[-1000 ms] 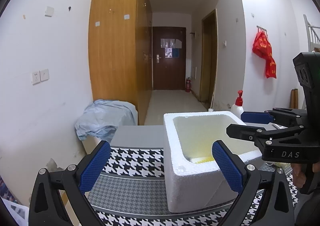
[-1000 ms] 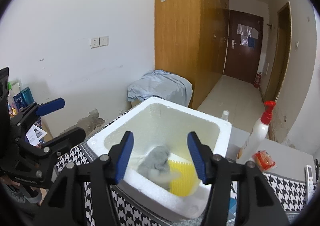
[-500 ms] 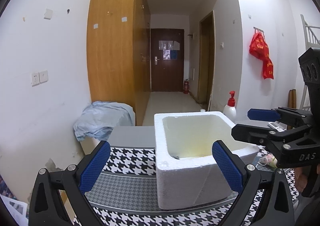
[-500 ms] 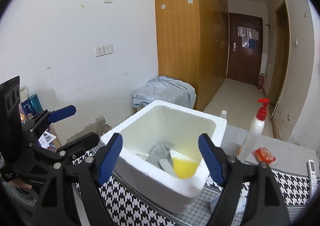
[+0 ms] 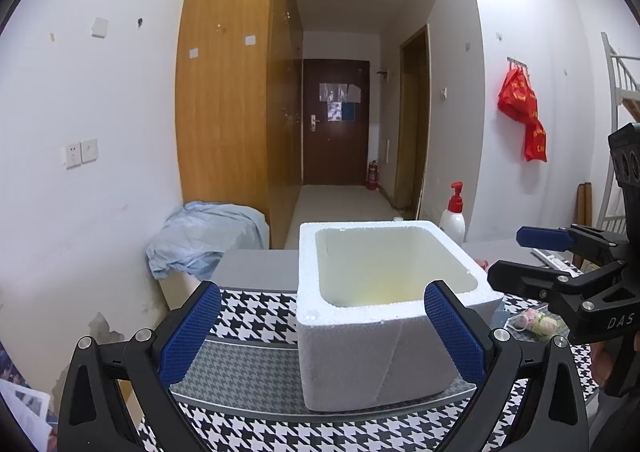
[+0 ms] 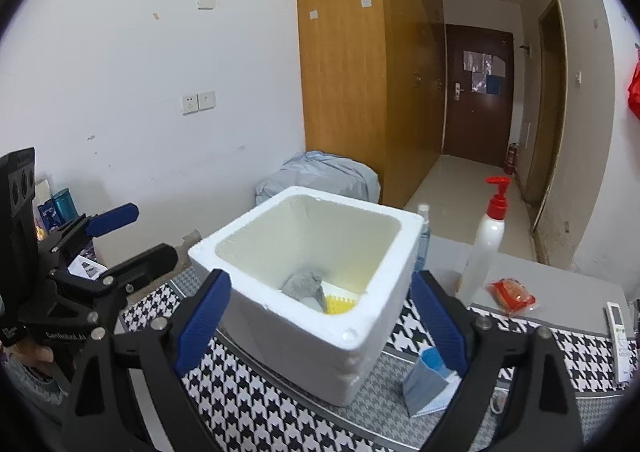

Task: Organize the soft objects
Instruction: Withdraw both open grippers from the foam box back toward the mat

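A white foam box point(image 5: 360, 344) stands on the houndstooth table; it also shows in the right wrist view point(image 6: 320, 332). Inside it lie a grey soft cloth point(image 6: 304, 286) and a yellow spiky pad point(image 6: 340, 305). My left gripper point(image 5: 324, 336) is open and empty, in front of the box's near left. My right gripper point(image 6: 322, 328) is open and empty, in front of the box. A blue-grey folded face mask point(image 6: 426, 384) lies on the table right of the box. A small pale soft item point(image 5: 534, 322) lies right of the box in the left wrist view.
A white pump bottle with red top point(image 6: 486, 248) stands behind the box on the right. A red packet point(image 6: 512, 294) and a white remote point(image 6: 620, 326) lie on the grey surface. A blue cloth-covered bundle point(image 5: 204, 240) sits by the wall. The houndstooth cloth point(image 5: 256, 316) covers the table.
Both grippers pulled back and up from the box. The right gripper's jaws opened wider; the grey cloth now lies loose in the box.
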{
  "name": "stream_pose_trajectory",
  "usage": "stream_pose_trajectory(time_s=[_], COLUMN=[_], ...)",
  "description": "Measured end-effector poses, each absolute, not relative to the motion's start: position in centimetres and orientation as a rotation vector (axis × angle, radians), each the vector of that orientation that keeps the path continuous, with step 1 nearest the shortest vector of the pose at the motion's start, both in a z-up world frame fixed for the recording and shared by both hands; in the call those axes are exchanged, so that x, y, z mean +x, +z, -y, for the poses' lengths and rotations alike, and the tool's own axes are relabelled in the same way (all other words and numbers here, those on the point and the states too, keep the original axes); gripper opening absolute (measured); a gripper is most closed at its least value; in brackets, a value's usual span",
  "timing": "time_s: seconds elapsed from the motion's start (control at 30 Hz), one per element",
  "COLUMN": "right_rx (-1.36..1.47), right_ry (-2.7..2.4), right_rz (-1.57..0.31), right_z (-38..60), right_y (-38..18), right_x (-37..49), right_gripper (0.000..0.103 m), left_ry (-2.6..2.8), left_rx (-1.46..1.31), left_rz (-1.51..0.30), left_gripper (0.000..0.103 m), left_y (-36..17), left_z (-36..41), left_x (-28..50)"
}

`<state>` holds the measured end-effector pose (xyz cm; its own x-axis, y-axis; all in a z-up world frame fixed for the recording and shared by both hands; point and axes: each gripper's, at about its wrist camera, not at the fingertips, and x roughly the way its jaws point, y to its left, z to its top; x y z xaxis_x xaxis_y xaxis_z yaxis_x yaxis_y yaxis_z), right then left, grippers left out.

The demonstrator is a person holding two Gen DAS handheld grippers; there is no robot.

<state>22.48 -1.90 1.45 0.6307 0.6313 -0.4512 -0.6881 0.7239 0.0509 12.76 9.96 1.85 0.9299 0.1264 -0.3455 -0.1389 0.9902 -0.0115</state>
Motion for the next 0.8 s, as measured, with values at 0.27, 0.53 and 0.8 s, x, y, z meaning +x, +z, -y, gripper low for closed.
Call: stream_pose_trajectory(time_s=[0.27,0.53,0.8], right_rx=[-0.112,-0.112,-0.107], right_ry=[0.776,0.774,0.772], right_rz=[-0.468,-0.453,-0.428], right_z=[3.4,4.7,6.5], right_y=[0.9,0.5,0.3], right_x=[21.5,20.6,19.7], right_gripper=[0.099,0.102,0.102], left_ry=[0.141,0.126,0.109], left_rx=[-0.04,-0.033,-0.039], left_rz=[-0.357,-0.356,-0.357], left_gripper=[0.102,0.102,0.102], left_y=[1.6,1.4,1.2], left_z=[-9.4,-8.4,-6.6], left_x=[12.2,11.7,11.1])
